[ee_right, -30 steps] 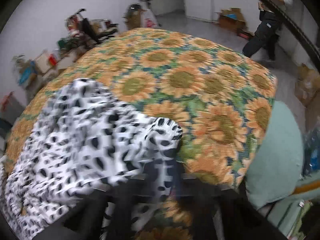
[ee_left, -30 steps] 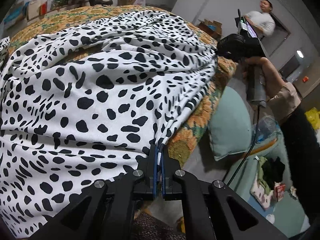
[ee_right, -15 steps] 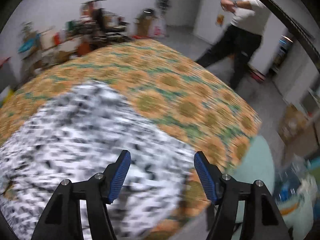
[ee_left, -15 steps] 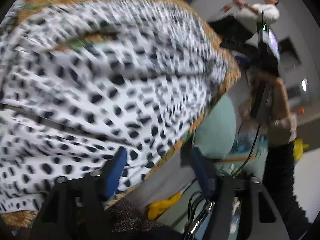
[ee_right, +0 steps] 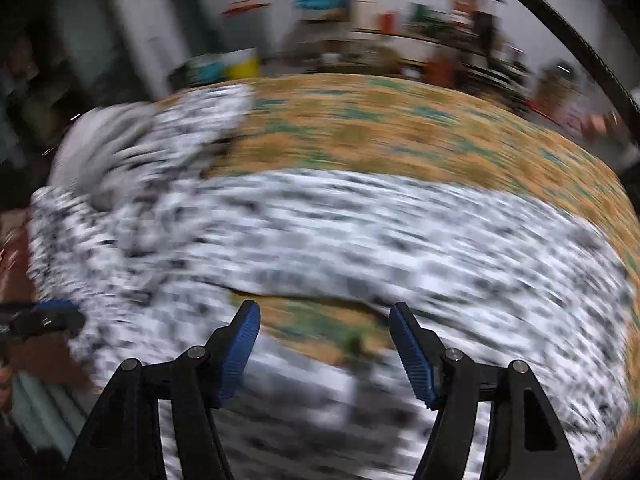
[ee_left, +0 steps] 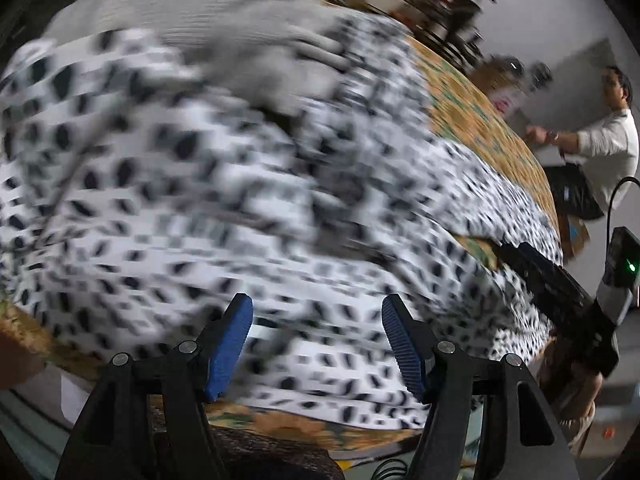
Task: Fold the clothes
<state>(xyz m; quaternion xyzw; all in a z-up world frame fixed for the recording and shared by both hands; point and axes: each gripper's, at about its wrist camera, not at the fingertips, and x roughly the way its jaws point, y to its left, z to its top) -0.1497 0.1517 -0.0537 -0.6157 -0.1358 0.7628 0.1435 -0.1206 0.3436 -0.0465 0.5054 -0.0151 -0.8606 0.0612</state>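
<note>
Left wrist: left tool [ee_left: 316,344] spread wide, empty, above spotted garment [ee_left: 200,200].

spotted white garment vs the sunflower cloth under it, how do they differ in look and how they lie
The black-spotted white garment is white with dark spots; the orange sunflower-print cloth is orange with green. The garment lies rumpled and bunched at its left end; the cloth is spread smooth beneath it. The garment covers only part of the cloth, which shows bare beyond it. Both are soft fabric, blurred here.
</note>
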